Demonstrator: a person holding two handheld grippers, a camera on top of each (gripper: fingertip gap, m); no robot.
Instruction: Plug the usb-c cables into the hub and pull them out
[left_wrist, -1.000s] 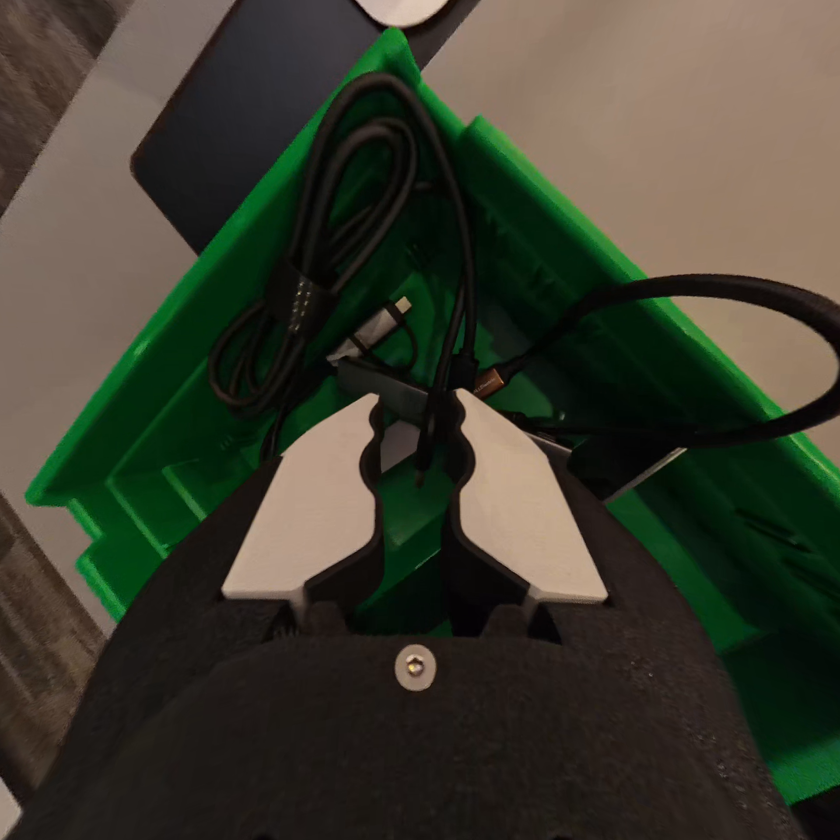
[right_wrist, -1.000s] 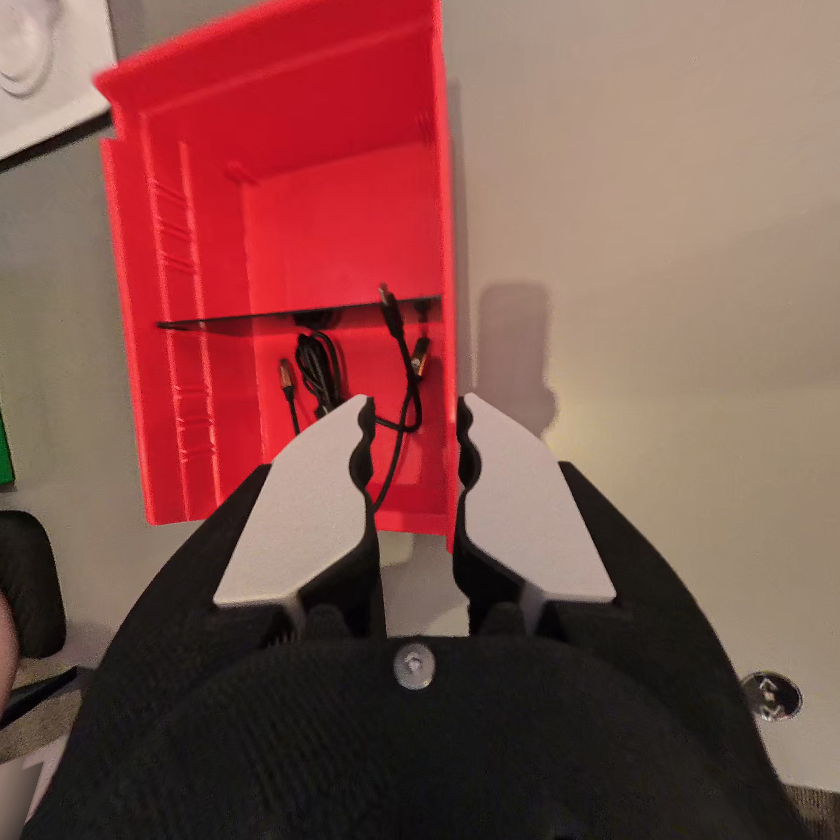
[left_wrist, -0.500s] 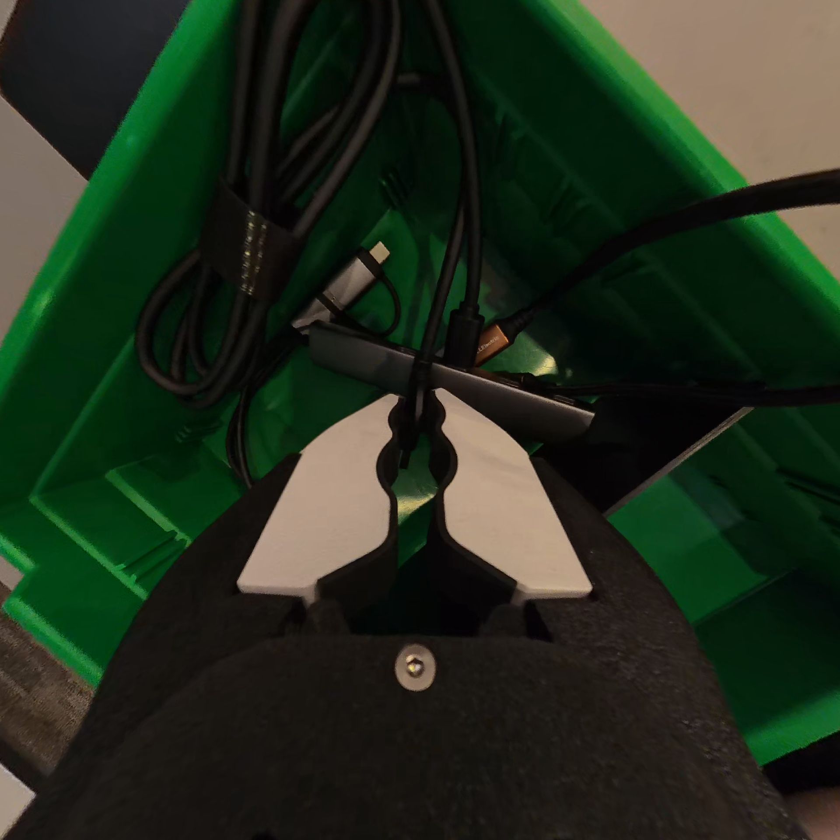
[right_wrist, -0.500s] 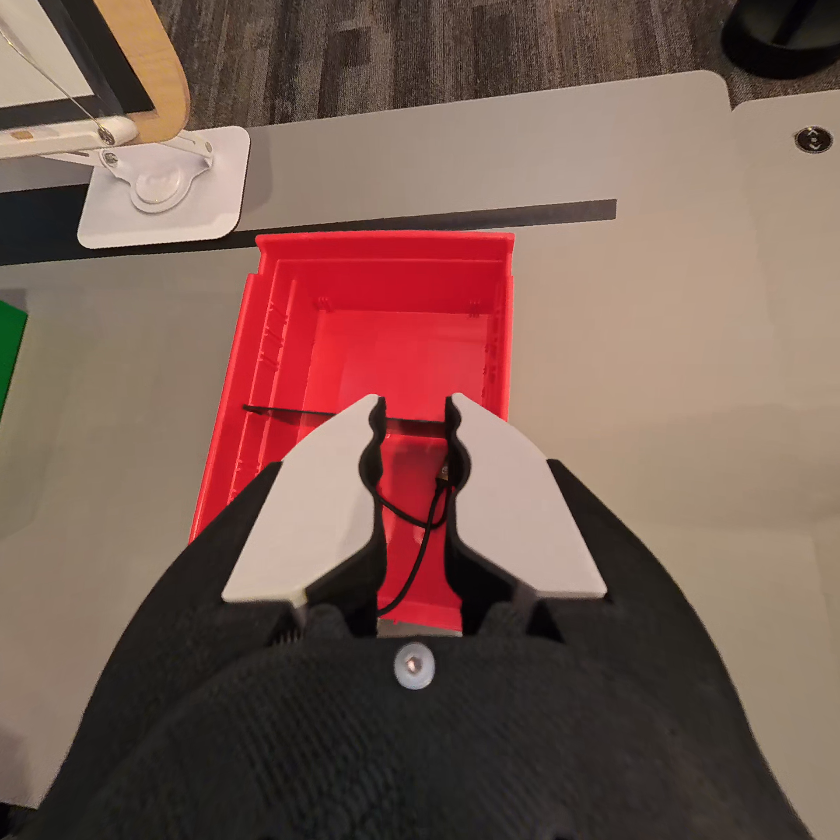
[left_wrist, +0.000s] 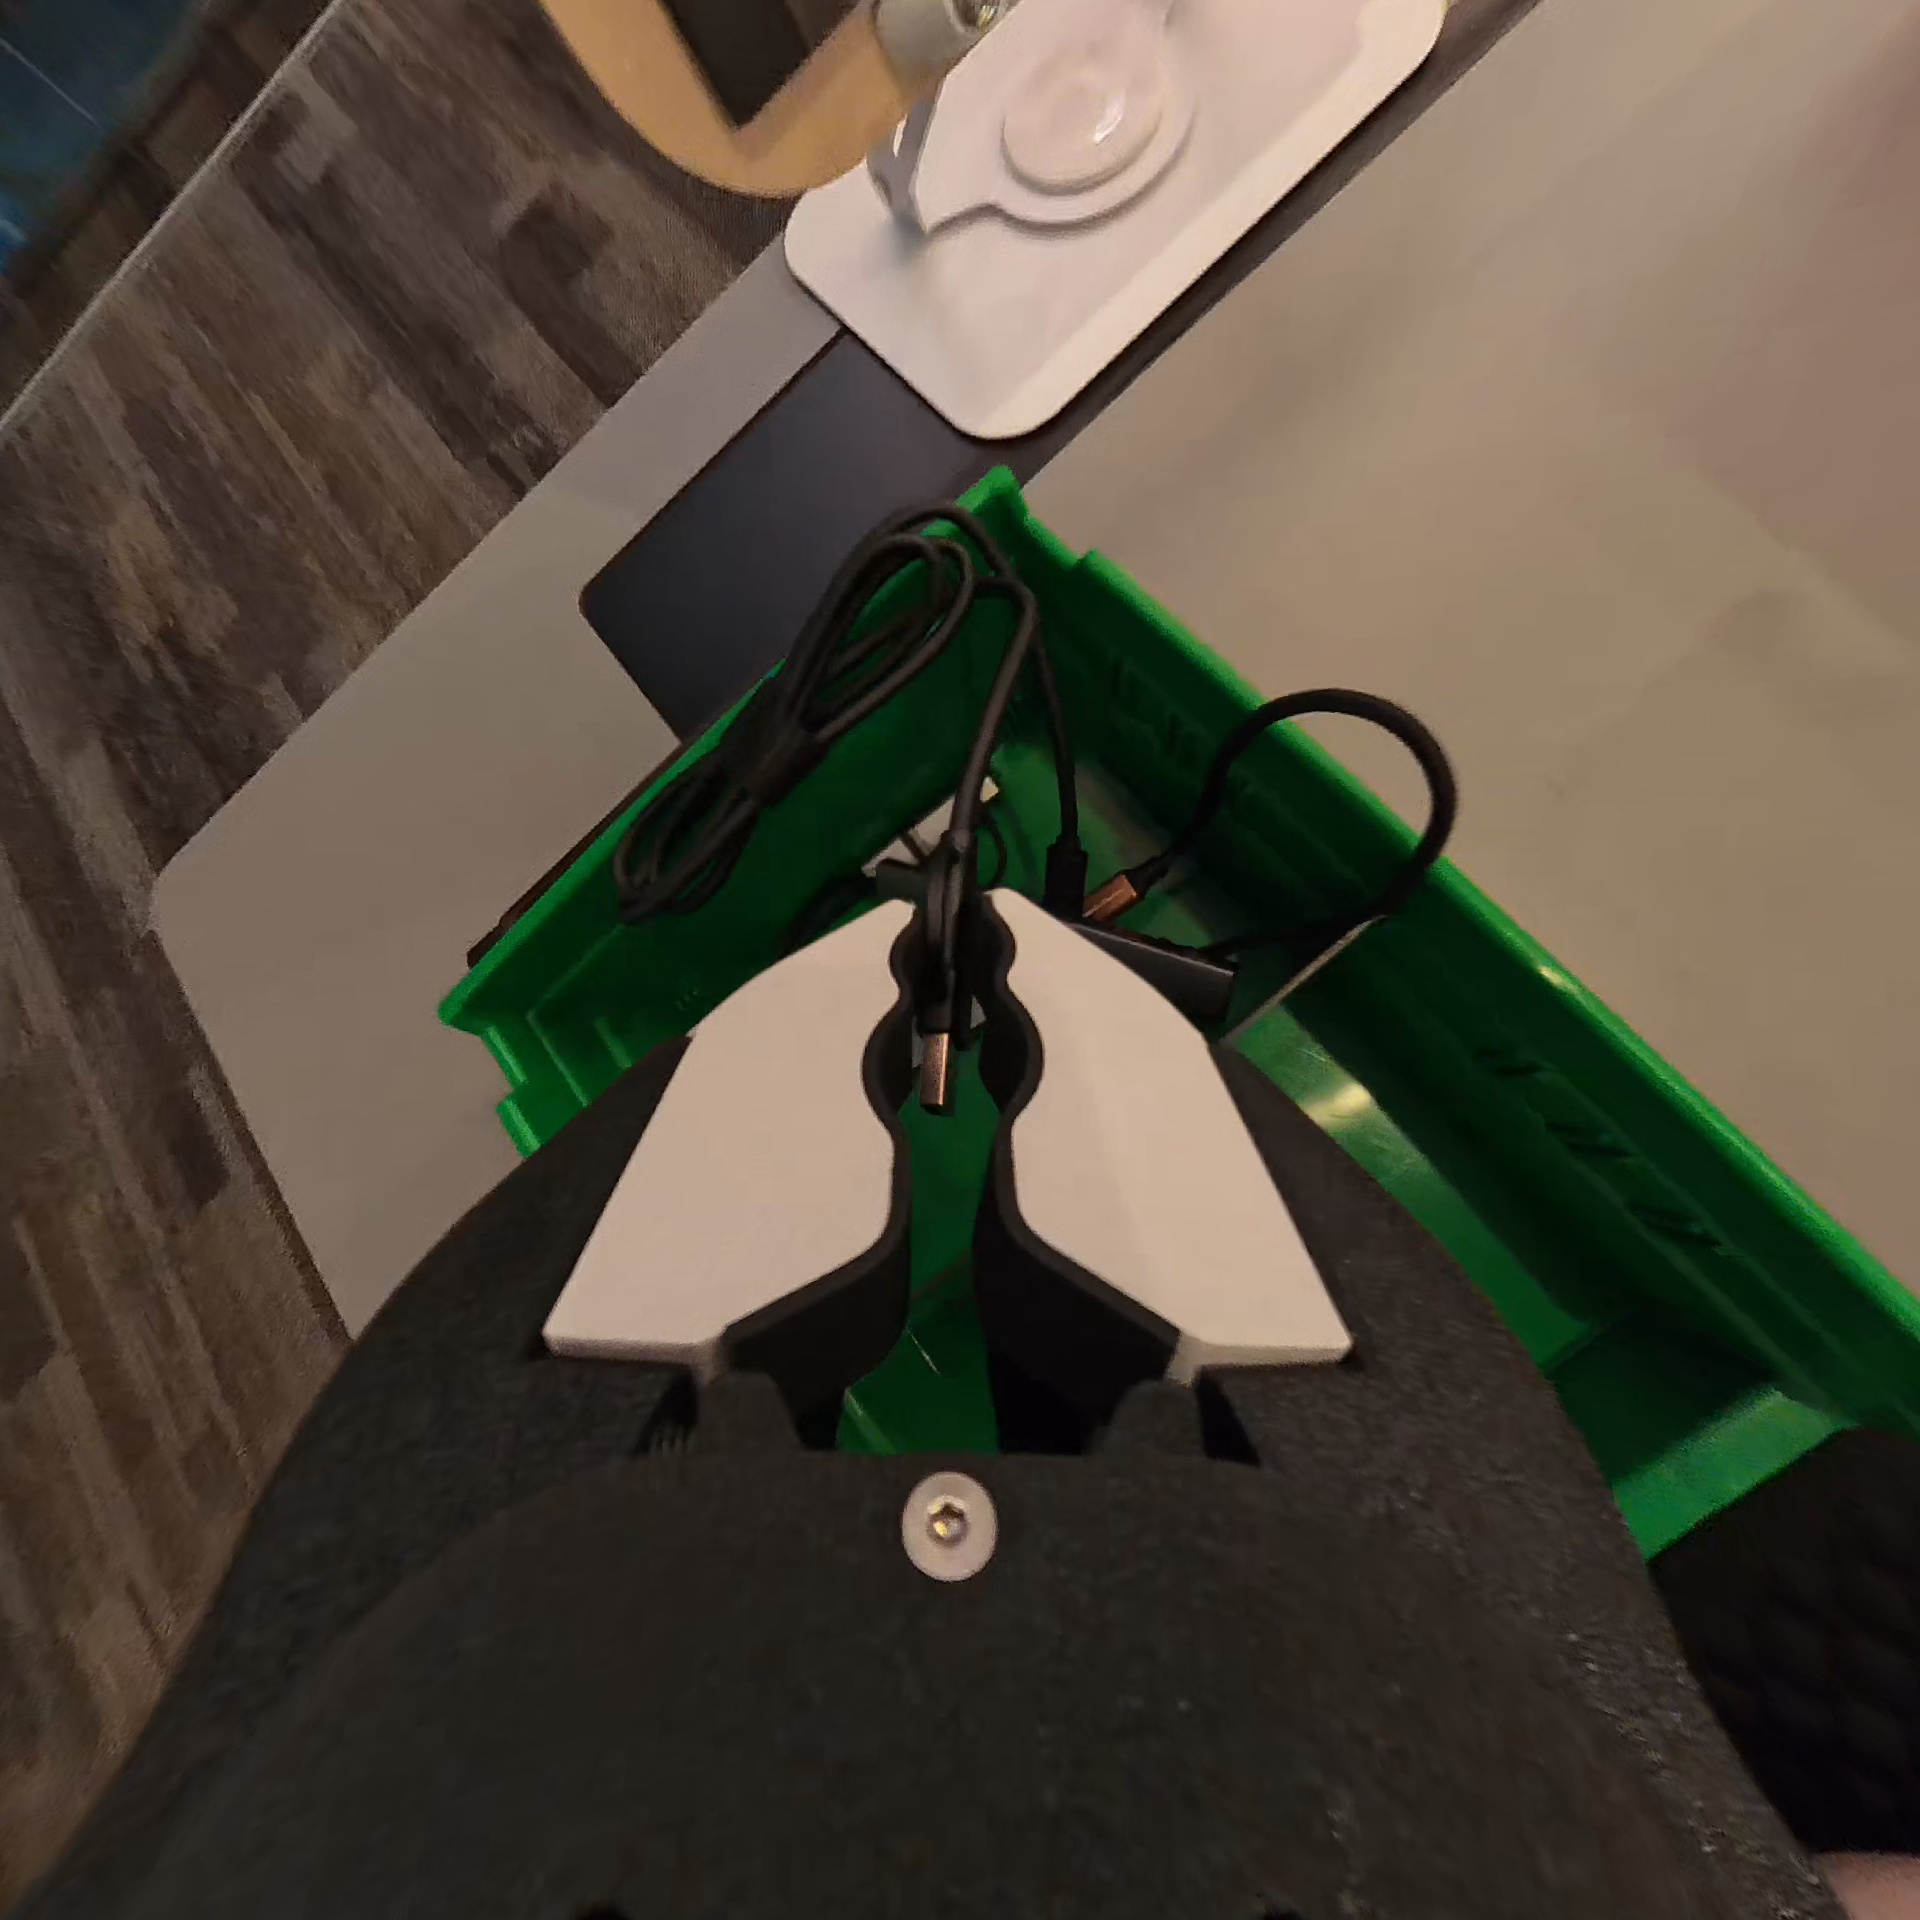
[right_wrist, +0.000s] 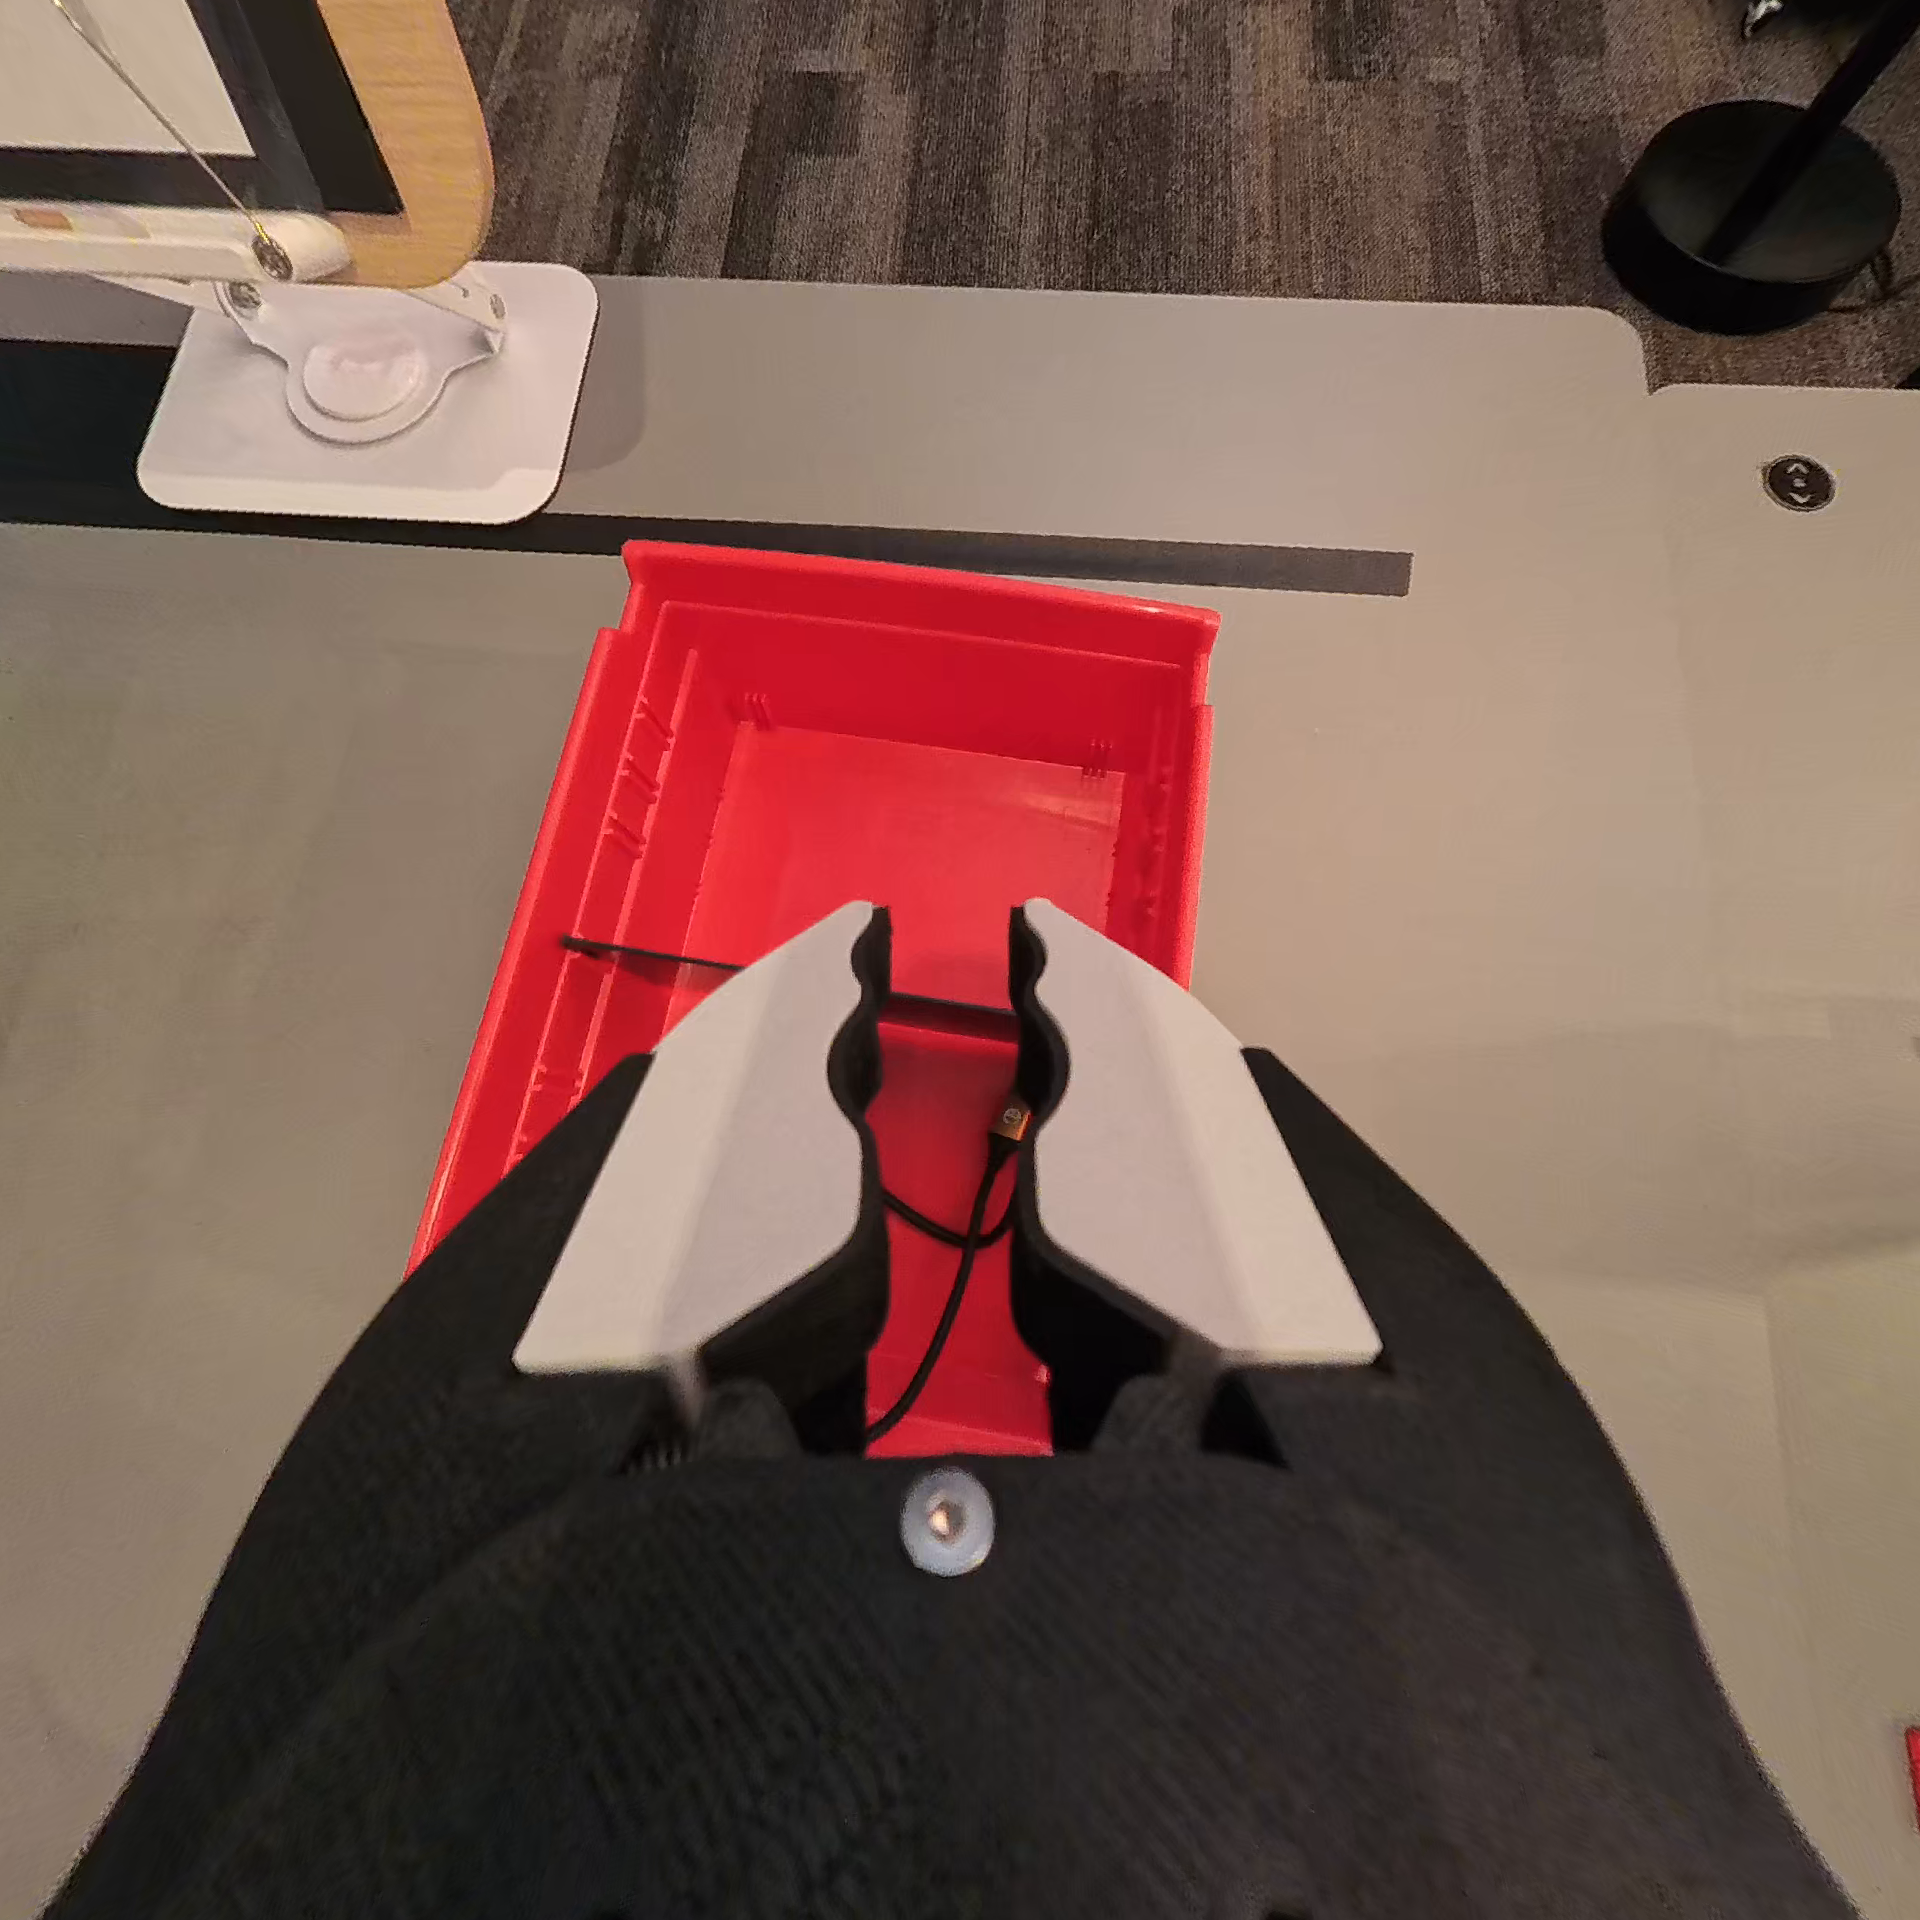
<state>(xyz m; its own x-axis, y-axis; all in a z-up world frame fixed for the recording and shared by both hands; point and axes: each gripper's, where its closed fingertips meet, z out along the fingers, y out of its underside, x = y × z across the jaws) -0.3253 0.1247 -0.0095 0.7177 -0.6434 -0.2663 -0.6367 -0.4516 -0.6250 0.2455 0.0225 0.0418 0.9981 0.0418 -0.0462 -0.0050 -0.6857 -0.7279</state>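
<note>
The left gripper (left_wrist: 951, 914) pinches a black cable (left_wrist: 943, 935), its plug (left_wrist: 935, 1070) hanging between the fingers above the green bin (left_wrist: 1351, 1039). The grey hub (left_wrist: 1164, 961) lies in the bin, half hidden behind the right finger. The right gripper (right_wrist: 948, 920) is spread and empty over the red bin (right_wrist: 914, 665), whose near compartment holds a cable (right_wrist: 966, 1247), partly hidden.

Hub (left_wrist: 1174, 961) half hidden — tongs (left_wrist: 951, 925) cover its near end.

Office: desk (right_wrist: 1039, 416), monitor stand (right_wrist: 353, 405), carpet (right_wrist: 1039, 135).
</note>
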